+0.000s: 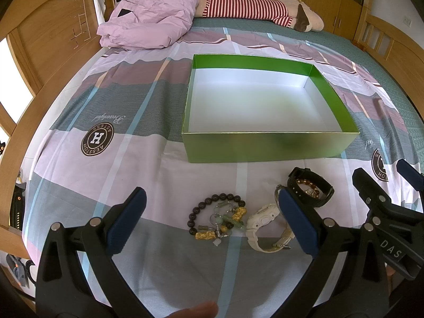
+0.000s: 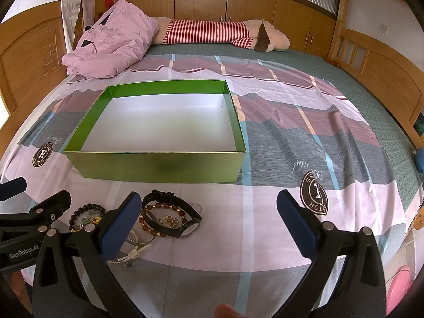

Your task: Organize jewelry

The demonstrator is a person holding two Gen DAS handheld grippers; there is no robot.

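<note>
Your bed point(image 1: 132, 111) carried a green box point(image 1: 270, 145), bare inside, at 12 o'clock from the jewelry. Your left hand-held gripper point(image 1: 212, 220) stood wide over the dark bead bracelet point(image 1: 212, 212), the white watch point(image 1: 265, 222) at its 3 o'clock. Your right hand-held gripper point(image 2: 209, 220) was also wide and held nothing, the black watch point(image 2: 182, 222) ringing an amber bracelet point(image 2: 159, 220) near its left finger.

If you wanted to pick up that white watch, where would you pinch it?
I'd pinch the white watch across its chunky case, coming from above with the left gripper. It lies face-up on the bedsheet; its thin strap curls away and looks likelier to slip.
</note>
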